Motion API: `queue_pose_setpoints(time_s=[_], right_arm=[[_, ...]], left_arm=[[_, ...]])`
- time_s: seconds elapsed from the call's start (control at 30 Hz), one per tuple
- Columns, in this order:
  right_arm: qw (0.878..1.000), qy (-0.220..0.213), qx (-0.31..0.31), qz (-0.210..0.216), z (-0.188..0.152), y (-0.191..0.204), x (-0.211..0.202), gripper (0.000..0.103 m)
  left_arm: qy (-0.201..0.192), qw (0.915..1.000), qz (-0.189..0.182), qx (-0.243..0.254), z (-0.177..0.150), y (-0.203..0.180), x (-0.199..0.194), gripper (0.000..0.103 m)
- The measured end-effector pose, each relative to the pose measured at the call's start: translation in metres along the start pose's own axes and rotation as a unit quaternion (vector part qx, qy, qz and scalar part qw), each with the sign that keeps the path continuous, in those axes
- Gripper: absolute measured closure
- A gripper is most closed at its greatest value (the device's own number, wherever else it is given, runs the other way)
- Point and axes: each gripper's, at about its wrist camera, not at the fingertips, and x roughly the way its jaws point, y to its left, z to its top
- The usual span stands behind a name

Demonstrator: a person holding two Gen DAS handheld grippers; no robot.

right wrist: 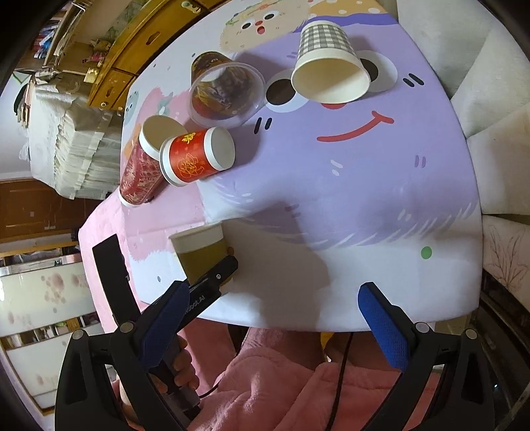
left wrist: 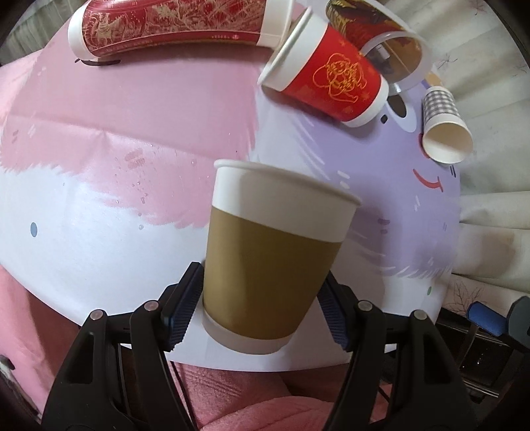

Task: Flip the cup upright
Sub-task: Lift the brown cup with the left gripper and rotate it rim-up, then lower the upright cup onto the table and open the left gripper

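Note:
A brown paper cup with a white rim (left wrist: 268, 258) stands upright near the table's front edge, between the fingers of my left gripper (left wrist: 258, 298), which is shut on its lower body. The same cup (right wrist: 202, 255) shows in the right wrist view with the left gripper's finger across it. My right gripper (right wrist: 275, 315) is open and empty, hovering at the front edge of the table, right of the cup.
Several cups lie on their sides farther back: a tall red one (left wrist: 172, 26), a short red one (left wrist: 328, 79), a clear plastic one (left wrist: 394, 46) and a checkered one (left wrist: 444, 129). The table edge (left wrist: 453, 232) drops off at right beside a white sofa.

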Motion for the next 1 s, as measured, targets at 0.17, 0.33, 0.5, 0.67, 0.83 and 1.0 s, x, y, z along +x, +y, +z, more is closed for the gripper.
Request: queue_pose_setpoints(time_s=[0.17,0.33,0.5,0.67,0.83,1.0], right_arm=[[1.0,-0.002,0.014,0.008,0.004,0.0,0.004,0.0],[1.0,-0.004,0.016,0.01,0.007,0.006,0.006,0.0],[1.0,-0.009,-0.002,0.0,0.006,0.02,0.012,0.0],[0.999,-0.027,-0.023,-0.012,0.004,0.035,0.019,0.0],[0.997,-0.063,-0.043,-0.032,-0.002,0.054,0.026,0.0],[0.992,-0.088,-0.06,-0.068,-0.015,0.073,0.041,0.0]], left_arm=[[0.018,0.9998,0.003,0.002,0.0,0.003,0.003,0.034],[0.025,0.9992,0.006,0.031,-0.001,0.003,-0.01,0.026],[0.041,0.9986,-0.007,0.031,-0.009,0.005,-0.018,0.026],[0.032,0.9975,-0.007,0.063,-0.023,0.004,-0.033,0.026],[-0.006,0.9947,0.008,0.102,-0.027,0.012,-0.061,0.026],[-0.023,0.9918,0.009,0.125,-0.025,0.039,-0.082,0.026]])
